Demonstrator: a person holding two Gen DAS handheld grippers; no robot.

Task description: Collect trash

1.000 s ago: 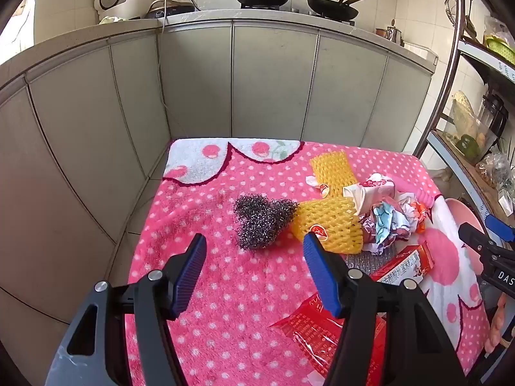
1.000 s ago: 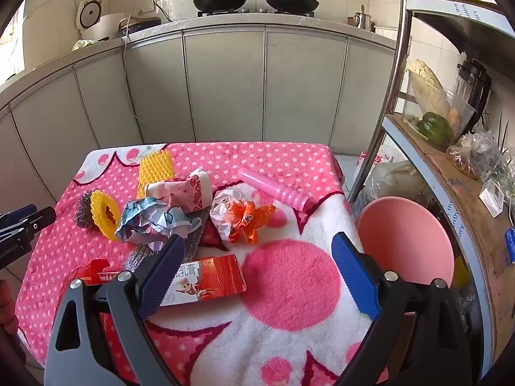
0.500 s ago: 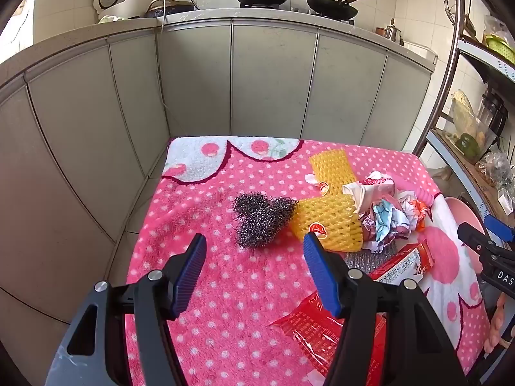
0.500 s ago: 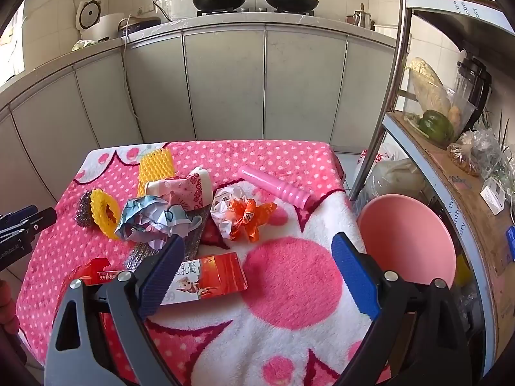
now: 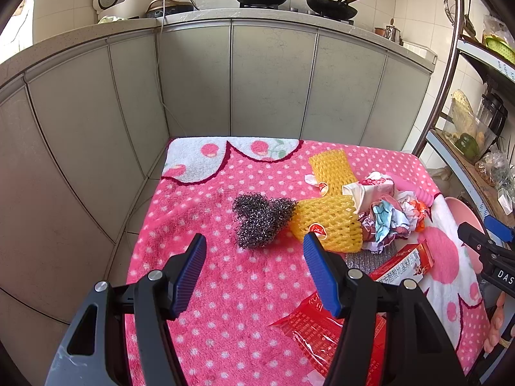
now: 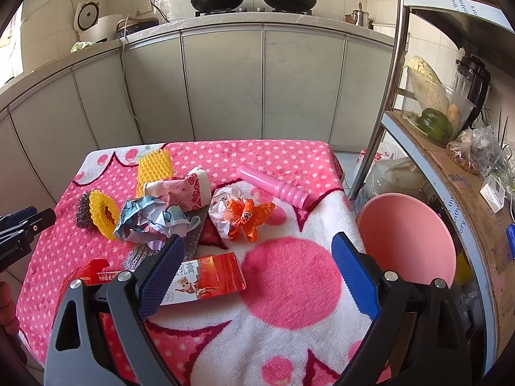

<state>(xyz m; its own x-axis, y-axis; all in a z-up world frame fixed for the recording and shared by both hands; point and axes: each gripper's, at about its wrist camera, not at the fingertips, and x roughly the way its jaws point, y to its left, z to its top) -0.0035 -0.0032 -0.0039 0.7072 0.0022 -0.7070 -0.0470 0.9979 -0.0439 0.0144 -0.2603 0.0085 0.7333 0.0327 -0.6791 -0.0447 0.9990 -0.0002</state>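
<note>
Small changes only. In the left wrist view the steel wool scrubber (image 5: 261,220) and the yellow foam fruit net (image 5: 328,223) beside it sit slightly higher in the frame than a second ago, the pink dotted blanket (image 5: 225,276) showing more below them: camera drifted a little. Right wrist view shifted barely; the orange wrapper (image 6: 249,217) sits marginally lower.

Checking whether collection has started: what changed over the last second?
Almost nothing: the left gripper drifted slightly, nudging its view of the steel scourer. The right gripper stayed put. Both remain open and empty; all trash lies untouched on the pink blanket.
</note>
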